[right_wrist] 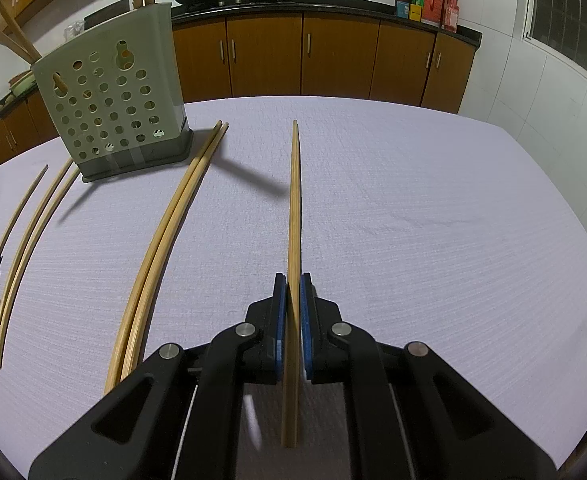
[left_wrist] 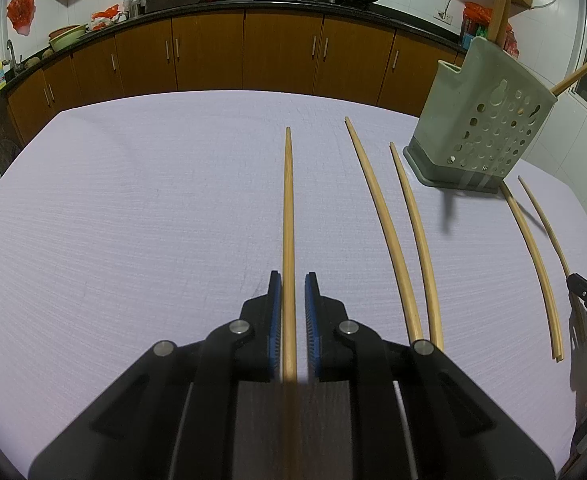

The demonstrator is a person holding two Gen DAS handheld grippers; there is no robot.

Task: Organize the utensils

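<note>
While both of our hands hang over the surface, each points its jaws down at a slant along a wooden chopstick. Our left gripper has one chopstick running between its blue pads; a sliver of cloth shows on either side of the stick, so we cannot tell whether the jaws are pressing on it or merely straddling it. Our right gripper is clenched on its own chopstick — the pads meet the wood on both sides, and the stick stretches ahead with its tip towards the far cupboards.

The grey-green utensil holder, perforated with round holes, stands upright on the lilac cloth between the two hands, with a few chopsticks already poking out of its top. To the right of the left-hand stick lie two loose chopsticks, near each other but apart; beyond the holder, a pair lies side by side, touching along its length. In the right wrist view that same pair lies just left of the held stick — its far tips close to the holder's base
</note>
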